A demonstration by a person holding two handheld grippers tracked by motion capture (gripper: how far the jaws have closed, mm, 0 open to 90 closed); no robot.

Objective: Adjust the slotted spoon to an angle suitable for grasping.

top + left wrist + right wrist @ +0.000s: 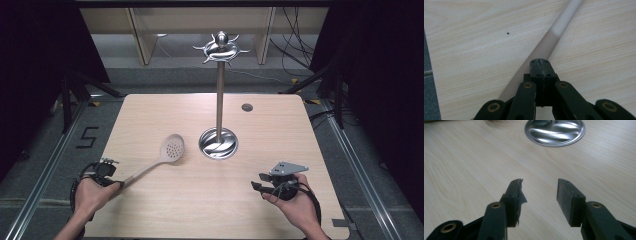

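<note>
Left gripper: jaws squeezed right together on the handle end of the spoon, held in the person's left hand at the near left corner of the table, well left of the stand.
Left gripper view: both pads meet in a thin seam, the pale handle running out from under them, up and to the right.
Spoon: one, a pale slotted spoon; its round holed head sits just left of the stand's base, handle slanting back toward the left gripper.
Right gripper: jaws standing wide apart, nothing between them, in the person's right hand, near and to the right of the stand's base.
Right gripper view: two pads parted over bare wood, the shiny base ahead of them.
Stand: one, a metal pole rising from a round steel base at the table's middle, hooks ringed round its top.
Table: one, light wood, with one small grey disc behind and to the right of the stand.
Grippers counted: two.
</note>
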